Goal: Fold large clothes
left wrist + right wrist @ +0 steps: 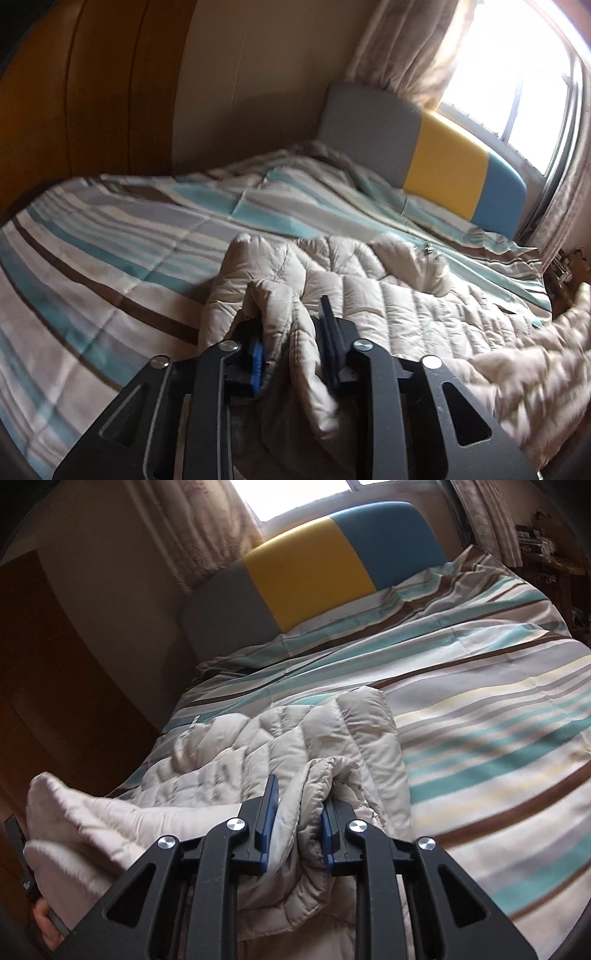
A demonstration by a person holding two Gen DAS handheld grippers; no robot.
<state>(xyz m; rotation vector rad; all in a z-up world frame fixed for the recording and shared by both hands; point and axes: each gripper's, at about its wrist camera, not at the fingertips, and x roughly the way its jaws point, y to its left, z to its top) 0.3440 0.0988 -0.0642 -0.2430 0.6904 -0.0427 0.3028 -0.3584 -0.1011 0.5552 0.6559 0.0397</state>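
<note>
Striped bed [498, 709] carries a beige quilted coat [295, 738].

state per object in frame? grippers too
Left gripper: shut on a fold of the jacket.
Right gripper: shut on a bunched jacket edge.
Puffer jacket: beige, crumpled, lying on the bed, part lifted by both grippers.
Striped bedspread: spread out, rumpled near the headboard.
Headboard: upright.
Curtains: drawn aside, window bright.
</note>
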